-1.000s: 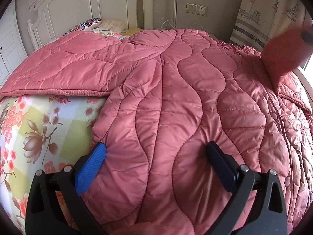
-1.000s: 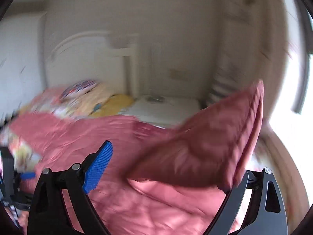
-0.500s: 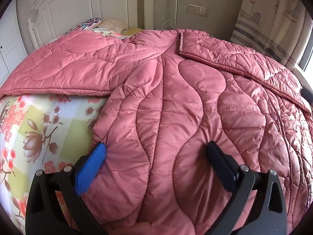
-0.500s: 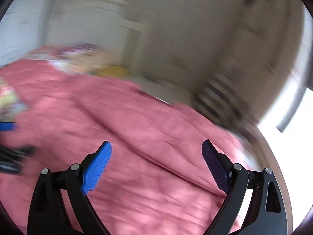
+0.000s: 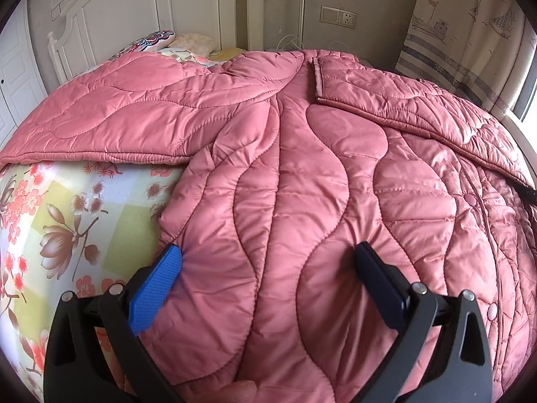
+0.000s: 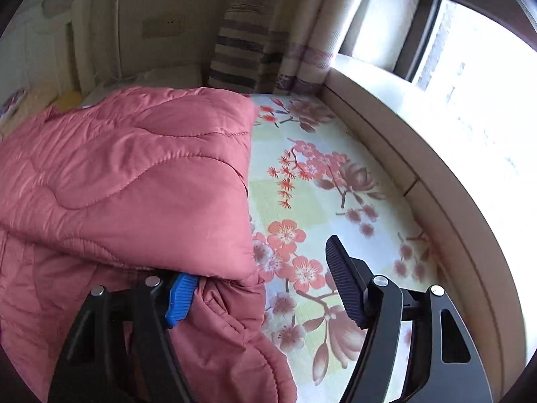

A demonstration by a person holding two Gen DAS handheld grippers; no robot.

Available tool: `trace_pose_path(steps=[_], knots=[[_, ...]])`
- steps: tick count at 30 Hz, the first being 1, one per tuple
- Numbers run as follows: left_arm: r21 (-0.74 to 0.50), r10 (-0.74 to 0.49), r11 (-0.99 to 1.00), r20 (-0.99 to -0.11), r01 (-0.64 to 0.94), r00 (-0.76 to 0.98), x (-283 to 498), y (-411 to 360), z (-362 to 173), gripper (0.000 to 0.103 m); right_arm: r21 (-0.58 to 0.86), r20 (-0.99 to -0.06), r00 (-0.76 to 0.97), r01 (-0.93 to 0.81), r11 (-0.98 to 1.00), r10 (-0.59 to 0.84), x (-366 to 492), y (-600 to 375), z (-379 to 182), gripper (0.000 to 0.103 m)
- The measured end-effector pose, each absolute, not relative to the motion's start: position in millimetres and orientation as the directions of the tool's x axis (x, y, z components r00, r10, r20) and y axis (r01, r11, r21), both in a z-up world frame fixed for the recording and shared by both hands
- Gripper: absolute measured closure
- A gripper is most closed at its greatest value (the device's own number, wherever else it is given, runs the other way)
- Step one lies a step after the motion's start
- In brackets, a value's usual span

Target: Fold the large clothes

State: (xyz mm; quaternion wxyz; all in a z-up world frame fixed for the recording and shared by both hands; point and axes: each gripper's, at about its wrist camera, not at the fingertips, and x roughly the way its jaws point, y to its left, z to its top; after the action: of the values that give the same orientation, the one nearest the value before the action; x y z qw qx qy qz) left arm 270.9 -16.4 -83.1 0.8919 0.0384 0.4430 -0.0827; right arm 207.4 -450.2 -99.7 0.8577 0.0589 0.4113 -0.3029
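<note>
No writing here can be read. A small paper notice is stuck on the white headboard at the head of the bed, but its print is too small and blurred to make out.

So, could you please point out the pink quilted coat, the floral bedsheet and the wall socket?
pink quilted coat [image 5: 302, 184], left wrist view, middle of its quilted body.
floral bedsheet [image 6: 319, 201], right wrist view, bare patch beside the coat.
wall socket [image 5: 339, 16], left wrist view, its faceplate.
</note>
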Motion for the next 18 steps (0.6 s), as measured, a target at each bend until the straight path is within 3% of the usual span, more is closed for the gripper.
trace_pose_path(steps=[3, 7, 10, 12, 18], knots=[[-0.065, -0.169, 0.979, -0.789, 0.194, 0.590, 271.8, -10.0, -74.6, 0.002, -0.130, -0.740, 0.493, 0.562, 0.817, -0.457, 213.6, -444.8, -96.9, 0.036], [-0.338, -0.366, 0.927, -0.736, 0.160, 0.569, 301.6, 9.2, -49.7, 0.002, -0.087, -0.746, 0.506, 0.570, 0.817, -0.433, 211.4, -446.7, -98.4, 0.036], [-0.472, -0.425, 0.879, -0.704, 0.072, 0.569, 333.0, 12.3, -42.8, 0.002, -0.047, -0.741, 0.524, 0.583, 0.811, -0.420, 208.5, -448.3, -97.7, 0.036], [-0.490, -0.440, 0.869, -0.710, 0.063, 0.550, 356.7, 1.8, -43.5, 0.003, -0.037, -0.733, 0.533, 0.588, 0.808, -0.422, 205.6, -448.0, -95.8, 0.036], [-0.371, -0.347, 0.927, -0.779, 0.062, 0.522, 408.6, -47.2, -58.4, 0.010, -0.024, -0.736, 0.538, 0.586, 0.810, -0.411, 205.0, -447.4, -96.0, 0.036]])
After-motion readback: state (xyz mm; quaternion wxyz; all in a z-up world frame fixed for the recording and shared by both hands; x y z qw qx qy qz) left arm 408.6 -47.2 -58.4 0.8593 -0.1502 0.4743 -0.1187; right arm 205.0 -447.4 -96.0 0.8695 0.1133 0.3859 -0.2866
